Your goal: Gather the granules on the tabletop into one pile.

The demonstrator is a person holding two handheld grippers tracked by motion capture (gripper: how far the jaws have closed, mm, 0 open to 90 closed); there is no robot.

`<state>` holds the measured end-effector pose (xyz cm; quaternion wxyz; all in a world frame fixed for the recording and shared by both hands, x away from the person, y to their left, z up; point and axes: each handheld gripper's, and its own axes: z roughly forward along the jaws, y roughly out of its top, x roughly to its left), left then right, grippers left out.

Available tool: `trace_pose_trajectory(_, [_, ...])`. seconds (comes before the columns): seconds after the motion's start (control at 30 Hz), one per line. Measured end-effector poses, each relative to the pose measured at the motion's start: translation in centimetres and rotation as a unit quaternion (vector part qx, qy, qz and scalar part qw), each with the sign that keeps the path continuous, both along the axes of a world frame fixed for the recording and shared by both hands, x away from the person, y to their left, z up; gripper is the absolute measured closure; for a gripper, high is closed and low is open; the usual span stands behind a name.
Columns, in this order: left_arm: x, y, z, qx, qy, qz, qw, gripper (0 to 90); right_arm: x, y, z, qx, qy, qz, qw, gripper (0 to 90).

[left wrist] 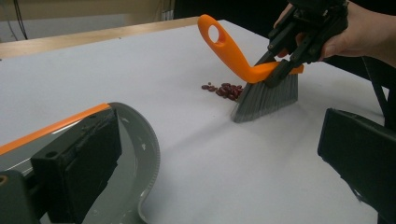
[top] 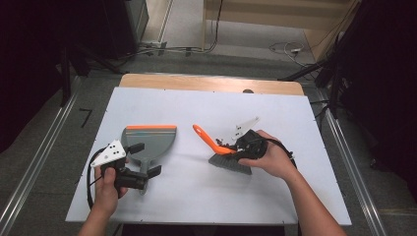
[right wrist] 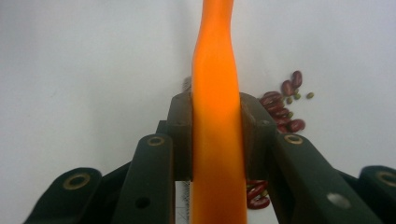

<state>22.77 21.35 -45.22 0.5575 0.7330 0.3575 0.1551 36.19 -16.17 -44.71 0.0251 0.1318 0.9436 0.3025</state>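
1. High view: the right gripper (top: 235, 145) is clamped on the orange handle of the brush (top: 222, 152), right of the table's (top: 196, 103) middle. The brush's long axis runs from the grey bristles nearest the person up and to the left, so the handle's looped end points away toward the dustpan's (top: 149, 139) far corner. The dustpan lies left of centre, its orange lip on the far side and its stem toward the person. The left gripper (top: 146, 159) straddles that stem; whether its jaws press on it I cannot tell here.

2. Left gripper view: the left gripper's jaws stand wide apart, one over the dustpan (left wrist: 140, 154), nothing pinched. The beans (left wrist: 224, 89) lie in a small heap just beside the bristles. The risk, as I judge it: an unheld pan could slide when the brush (left wrist: 261, 88) pushes beans against it, and a quick stroke could scatter them.

3. Right gripper view: both pads grip the handle (right wrist: 215, 116), which points straight ahead. Beans (right wrist: 282, 107) sit to one side, so an off-line sweep might miss some.
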Motion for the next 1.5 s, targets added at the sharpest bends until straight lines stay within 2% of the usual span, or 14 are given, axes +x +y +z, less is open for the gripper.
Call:
trace_pose_trajectory(0.3, [0.0, 0.0, 0.0, -0.001, 0.000, 0.001, 1.0000, 0.0, 1.2, 0.2, 0.1, 0.002, -0.018, -0.008, 0.9998, 68.4])
trace_pose_trajectory(0.6, [0.0, 0.0, 0.0, -0.002, 0.000, 0.000, 1.0000, 0.0, 2.1, 0.2, 0.0, 0.009, -0.022, -0.018, 0.9996, 68.4])
trace_pose_trajectory(0.7, [0.0, 0.1, 0.0, -0.002, 0.000, 0.001, 1.0000, 0.0, 2.2, 0.2, 0.1, 0.008, -0.030, -0.026, 0.9992, 68.4])
trace_pose_trajectory(0.87, [0.0, 0.1, 0.0, -0.004, -0.001, 0.001, 1.0000, 0.0, 2.0, 0.2, 0.6, 0.011, -0.035, -0.047, 0.9982, 68.5])
trace_pose_trajectory(1.03, [0.1, 0.0, 0.0, -0.001, 0.000, 0.000, 1.0000, 0.0, 1.0, 0.9, 1.9, 0.036, -0.031, -0.074, 0.9961, 68.5])
trace_pose_trajectory(1.1, [0.1, 0.0, 0.0, 0.000, -0.001, -0.001, 1.0000, 0.0, 0.6, 1.7, 2.3, 0.050, -0.019, -0.100, 0.9936, 68.5])
trace_pose_trajectory(1.17, [0.1, -0.1, 0.0, 0.000, -0.002, -0.002, 1.0000, 0.0, 0.3, 2.9, 2.5, 0.058, -0.003, -0.134, 0.9893, 68.5])
trace_pose_trajectory(1.33, [0.0, 0.0, 0.0, -0.001, -0.002, -0.001, 1.0000, 0.0, 0.6, 5.9, 0.9, 0.053, 0.034, -0.202, 0.9773, 68.5])
trace_pose_trajectory(1.43, [0.0, 0.1, 0.0, -0.004, -0.002, 0.000, 1.0000, 0.0, 1.3, 6.3, -0.1, 0.046, 0.060, -0.241, 0.9675, 68.6])
trace_pose_trajectory(1.47, [0.0, 0.2, 0.0, -0.004, -0.002, -0.001, 1.0000, 0.0, 1.5, 6.1, -0.2, 0.046, 0.067, -0.265, 0.9609, 68.5])
trace_pose_trajectory(1.5, [0.0, 0.2, 0.0, -0.004, -0.002, 0.000, 1.0000, 0.0, 1.6, 5.8, -0.1, 0.044, 0.065, -0.275, 0.9582, 68.6])
